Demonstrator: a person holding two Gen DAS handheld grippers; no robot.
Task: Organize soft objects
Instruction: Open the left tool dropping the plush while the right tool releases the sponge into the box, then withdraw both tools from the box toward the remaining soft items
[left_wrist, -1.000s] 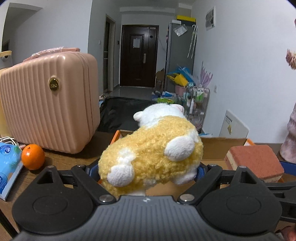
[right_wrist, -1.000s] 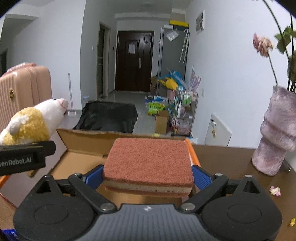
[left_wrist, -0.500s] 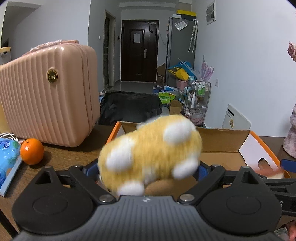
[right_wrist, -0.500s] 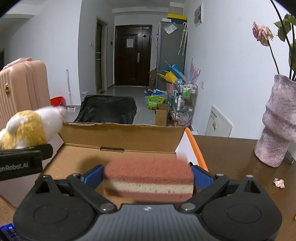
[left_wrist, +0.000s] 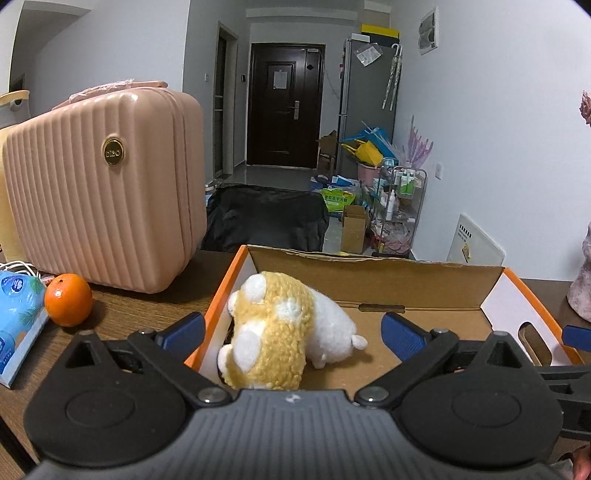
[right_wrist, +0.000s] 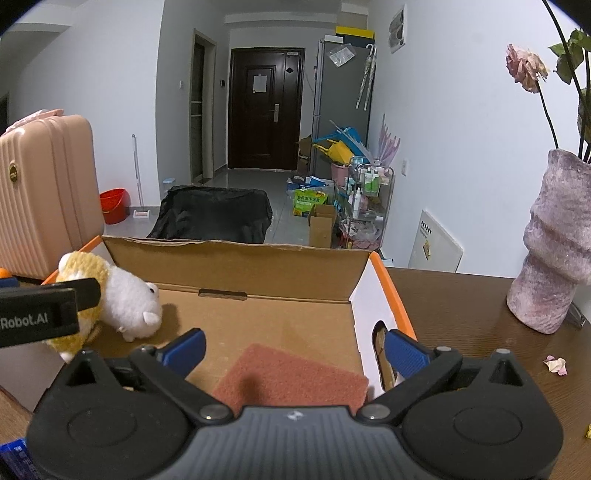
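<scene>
White walls (left_wrist: 498, 129) and ceiling; light is even, cool and dim. A dark brown door (left_wrist: 284, 110) closes the far end of a hallway with a pale glossy tiled floor (right_wrist: 258, 177). A grey fridge (right_wrist: 341, 103) stands at far right, a yellow box on top, with clutter and a wire rack (left_wrist: 400, 206) near it. A black draped object (left_wrist: 266, 218) sits mid-floor. Near: a dark wood table (right_wrist: 461, 314). A red basin (right_wrist: 113, 205) sits by the left wall. A white panel (left_wrist: 476, 243) leans on the right wall.
</scene>
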